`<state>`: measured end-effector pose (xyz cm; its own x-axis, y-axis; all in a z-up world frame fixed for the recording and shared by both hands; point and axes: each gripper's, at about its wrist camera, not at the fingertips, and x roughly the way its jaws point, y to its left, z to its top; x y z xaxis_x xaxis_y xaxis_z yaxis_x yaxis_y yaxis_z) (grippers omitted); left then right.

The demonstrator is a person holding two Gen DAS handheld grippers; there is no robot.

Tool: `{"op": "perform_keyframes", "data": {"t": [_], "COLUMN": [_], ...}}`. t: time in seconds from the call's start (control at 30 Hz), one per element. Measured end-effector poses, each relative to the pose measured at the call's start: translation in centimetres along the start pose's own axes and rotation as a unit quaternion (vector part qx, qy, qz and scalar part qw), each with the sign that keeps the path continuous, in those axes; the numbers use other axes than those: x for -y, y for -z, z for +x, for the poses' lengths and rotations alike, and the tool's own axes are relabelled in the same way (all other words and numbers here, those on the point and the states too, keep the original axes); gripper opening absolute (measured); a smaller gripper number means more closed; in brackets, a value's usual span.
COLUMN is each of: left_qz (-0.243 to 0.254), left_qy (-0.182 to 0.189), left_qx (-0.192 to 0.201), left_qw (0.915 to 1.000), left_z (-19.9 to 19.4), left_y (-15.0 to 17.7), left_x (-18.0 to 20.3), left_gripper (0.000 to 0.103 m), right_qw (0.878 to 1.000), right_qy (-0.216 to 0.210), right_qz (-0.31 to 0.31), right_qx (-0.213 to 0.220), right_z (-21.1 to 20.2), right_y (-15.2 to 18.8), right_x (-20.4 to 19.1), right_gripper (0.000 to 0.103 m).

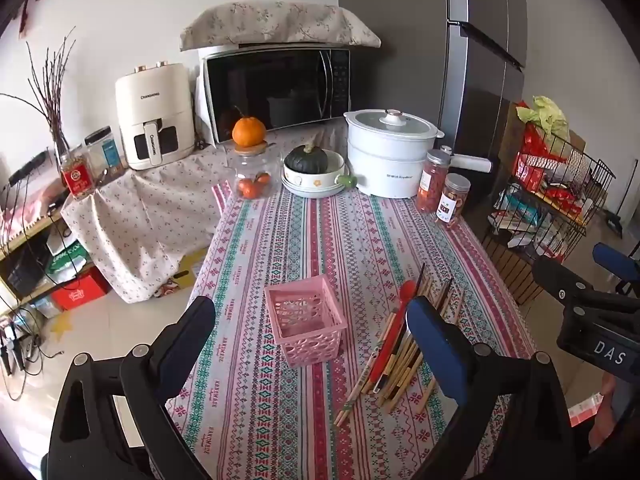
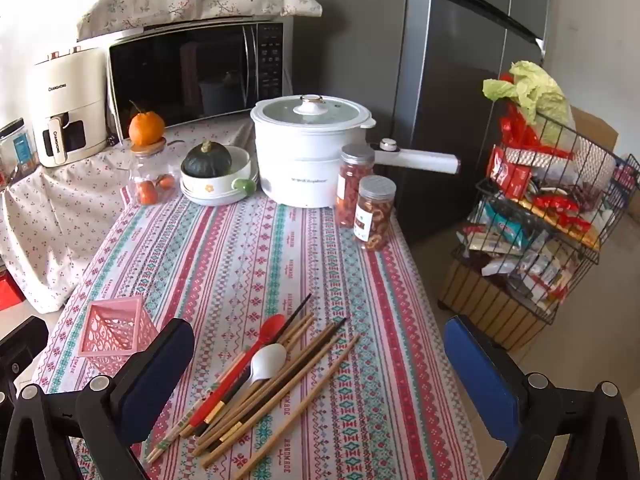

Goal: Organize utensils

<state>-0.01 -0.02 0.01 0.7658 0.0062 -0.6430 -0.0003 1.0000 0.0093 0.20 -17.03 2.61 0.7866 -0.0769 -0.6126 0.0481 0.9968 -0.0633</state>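
Tongs left (image 1: 312,344) and right (image 2: 320,364) gape wide, empty.

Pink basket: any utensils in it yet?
No, the pink basket stands empty on the tablecloth, with the chopsticks and both spoons lying in a pile beside it.

The cream air fryer (image 1: 154,116) carries the brand CHANGHONG twice — once across its upper front, once running down its handle; both show in the right wrist view too (image 2: 66,108). The striped tablecloth (image 1: 256,264) over the tabletop repeats the word HANDMADE along its pale bands. On the black body of the right hand-held gripper (image 1: 600,320), white letters read DAS. The white electric pot (image 2: 308,152) bears a small grey line of print — too fine to read
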Motion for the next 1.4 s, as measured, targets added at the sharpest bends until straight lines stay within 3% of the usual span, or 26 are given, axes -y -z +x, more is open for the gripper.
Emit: {"op": "perform_keyframes", "data": {"t": [0.83, 1.4], "left_qz": [0.013, 0.02], "left_qy": [0.017, 0.03], "left_qx": [0.007, 0.033], "left_qw": [0.9997, 0.9988], "left_z": [-1.0, -2.3], "left_y": [-1.4, -1.6], "left_x": [0.1, 0.2], "left_gripper": [0.098, 0.098], "right_qw": [1.0, 0.999], "right_qy": [0.003, 0.013], "right_qz": [0.0, 0.003], "right_qx": [0.012, 0.037], "right_z": [-0.3, -1.8], "right_y": [-0.3, -0.9], "right_x": [0.4, 0.4], "right_gripper": [0.102, 0.102]}}
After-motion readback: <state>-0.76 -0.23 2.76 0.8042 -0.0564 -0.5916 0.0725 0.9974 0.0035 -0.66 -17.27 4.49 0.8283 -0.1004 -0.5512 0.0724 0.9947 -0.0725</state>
